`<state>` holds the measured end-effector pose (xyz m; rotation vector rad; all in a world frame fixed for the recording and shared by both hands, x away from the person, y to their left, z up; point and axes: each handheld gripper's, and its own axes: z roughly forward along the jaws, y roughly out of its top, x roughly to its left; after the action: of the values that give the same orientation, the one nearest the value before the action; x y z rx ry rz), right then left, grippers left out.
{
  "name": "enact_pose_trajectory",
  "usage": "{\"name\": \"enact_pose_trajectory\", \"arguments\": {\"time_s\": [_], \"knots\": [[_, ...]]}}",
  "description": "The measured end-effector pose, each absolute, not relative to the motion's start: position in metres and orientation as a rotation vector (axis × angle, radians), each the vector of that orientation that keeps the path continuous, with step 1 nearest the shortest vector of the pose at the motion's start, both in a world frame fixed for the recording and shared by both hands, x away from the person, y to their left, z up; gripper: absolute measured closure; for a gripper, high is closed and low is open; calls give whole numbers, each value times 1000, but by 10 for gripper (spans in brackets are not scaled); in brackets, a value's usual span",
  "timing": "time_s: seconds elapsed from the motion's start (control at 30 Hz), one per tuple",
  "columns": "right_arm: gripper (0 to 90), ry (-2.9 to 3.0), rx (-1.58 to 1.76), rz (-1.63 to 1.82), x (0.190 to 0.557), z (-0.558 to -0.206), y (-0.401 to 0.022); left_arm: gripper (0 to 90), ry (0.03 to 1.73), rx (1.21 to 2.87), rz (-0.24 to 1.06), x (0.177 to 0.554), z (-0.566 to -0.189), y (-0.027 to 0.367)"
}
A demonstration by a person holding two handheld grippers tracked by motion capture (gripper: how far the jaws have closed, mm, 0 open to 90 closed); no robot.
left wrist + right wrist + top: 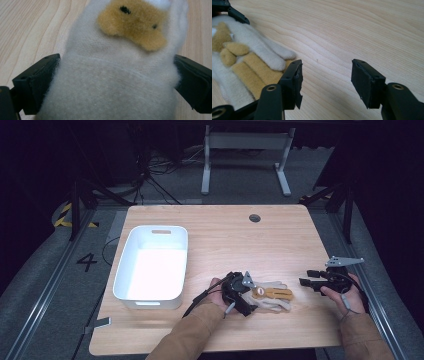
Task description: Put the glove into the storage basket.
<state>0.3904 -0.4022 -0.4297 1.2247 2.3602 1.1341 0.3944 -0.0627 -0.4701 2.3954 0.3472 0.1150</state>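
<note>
A: High view. The left gripper [248, 296] sits at the cuff end of a cream glove [272, 296] lying flat on the wooden table [225, 235], near the front edge. A white bin [131, 270] stands well apart to the left. The right gripper [311, 280] hovers right of the glove, apart from it.

B: Left gripper view?

A: Jaws straddle the glove's [112, 82] cuff, pressing into the fleece on both sides; it grasps the glove. Judgement: a bite on both layers, squarely across the cuff, would keep it from slipping.

B: Right gripper view?

A: The right gripper [325, 75] is released, jaws spread over bare wood, the glove's fingertips [279, 57] just beside one jaw.

B: Writing?

A: A "4" [86, 261] on the floor left of the table. No brand readable on the glove.
</note>
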Motion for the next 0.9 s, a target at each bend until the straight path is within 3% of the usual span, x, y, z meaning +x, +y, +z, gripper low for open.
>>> {"name": "enact_pose_trajectory", "arguments": {"time_s": [0.27, 0.43, 0.7, 0.9], "knots": [[431, 2368, 1217, 1128, 390, -430, -401, 82, 328, 2416, 114, 392, -467, -63], [431, 2370, 1235, 1135, 390, -431, -402, 219, 394, 2445, 116, 388, -460, -63], [431, 2373, 1245, 1135, 390, -432, -402, 538, 394, 2485, 119, 383, -452, -67], [431, 2379, 1242, 1123, 390, -433, -400, 660, 421, 2473, 132, 382, -452, -67]]}}
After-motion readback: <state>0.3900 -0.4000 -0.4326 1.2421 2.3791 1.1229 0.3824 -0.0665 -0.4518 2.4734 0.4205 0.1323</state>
